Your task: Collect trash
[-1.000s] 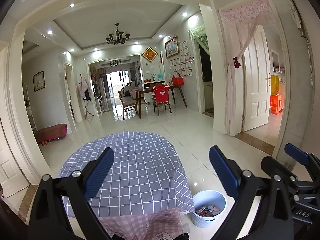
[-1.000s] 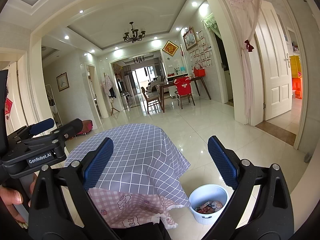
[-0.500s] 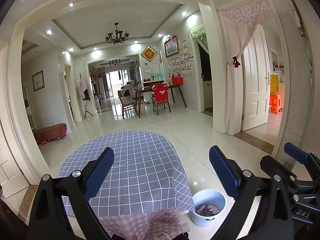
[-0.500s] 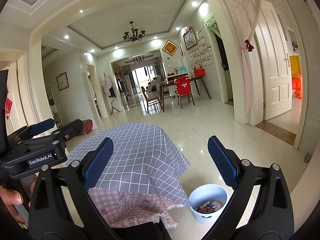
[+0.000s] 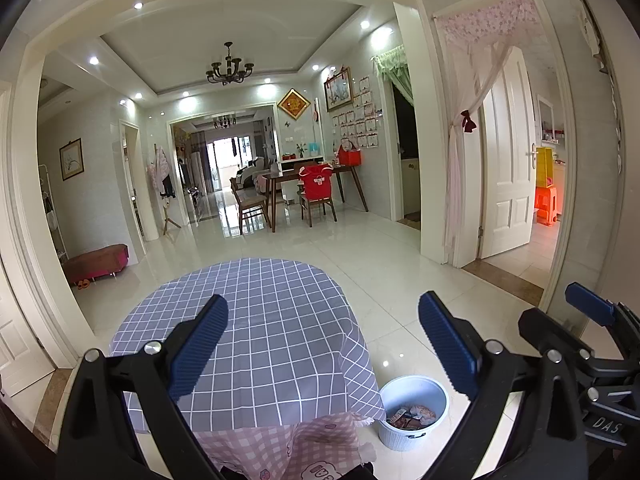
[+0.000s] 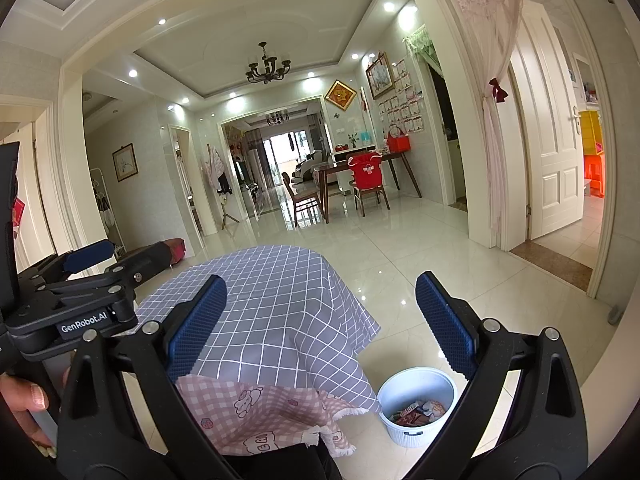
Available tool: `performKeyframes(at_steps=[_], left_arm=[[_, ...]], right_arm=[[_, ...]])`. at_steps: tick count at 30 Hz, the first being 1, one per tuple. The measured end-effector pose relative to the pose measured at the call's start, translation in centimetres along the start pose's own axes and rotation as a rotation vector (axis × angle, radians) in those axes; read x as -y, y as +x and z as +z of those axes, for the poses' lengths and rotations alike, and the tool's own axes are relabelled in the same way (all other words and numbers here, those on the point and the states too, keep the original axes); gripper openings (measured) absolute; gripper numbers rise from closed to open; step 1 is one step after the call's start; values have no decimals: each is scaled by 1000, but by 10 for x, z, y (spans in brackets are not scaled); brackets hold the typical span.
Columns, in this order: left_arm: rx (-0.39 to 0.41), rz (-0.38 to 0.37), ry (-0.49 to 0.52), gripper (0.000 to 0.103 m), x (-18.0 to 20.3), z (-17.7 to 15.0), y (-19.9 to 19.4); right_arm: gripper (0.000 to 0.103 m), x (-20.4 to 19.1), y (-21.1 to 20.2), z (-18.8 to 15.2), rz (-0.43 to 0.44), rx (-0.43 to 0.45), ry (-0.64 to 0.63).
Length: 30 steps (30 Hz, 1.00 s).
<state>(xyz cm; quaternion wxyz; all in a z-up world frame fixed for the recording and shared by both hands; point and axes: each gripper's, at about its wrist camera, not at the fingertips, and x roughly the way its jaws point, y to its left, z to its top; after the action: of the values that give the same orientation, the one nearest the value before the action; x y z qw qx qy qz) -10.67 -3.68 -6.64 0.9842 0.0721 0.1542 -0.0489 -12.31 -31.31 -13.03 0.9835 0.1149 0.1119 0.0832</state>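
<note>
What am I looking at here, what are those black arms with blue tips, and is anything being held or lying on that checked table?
These are two handheld grabbers, one in each of a person's hands, each with a wide-angle camera looking out along its two fingers. One picture comes from the left gripper, the other from the right gripper. The blue tips are grip pads. Both grippers stand open and hold nothing. In the right view you also see the left grabber and a hand at the edge. Ahead is a round table under a grey checked cloth; nothing lies on its top. Beside it on the floor stands a white bin with wrappers inside.
</note>
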Motion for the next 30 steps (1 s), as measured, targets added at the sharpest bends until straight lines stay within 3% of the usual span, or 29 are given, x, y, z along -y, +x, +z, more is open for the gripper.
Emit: performKeyframes(at_steps=[30], left_arm=[[-16,-15,10,95,0,-2,8]], right_arm=[[94,0,-2,-3,-2,-3,4]])
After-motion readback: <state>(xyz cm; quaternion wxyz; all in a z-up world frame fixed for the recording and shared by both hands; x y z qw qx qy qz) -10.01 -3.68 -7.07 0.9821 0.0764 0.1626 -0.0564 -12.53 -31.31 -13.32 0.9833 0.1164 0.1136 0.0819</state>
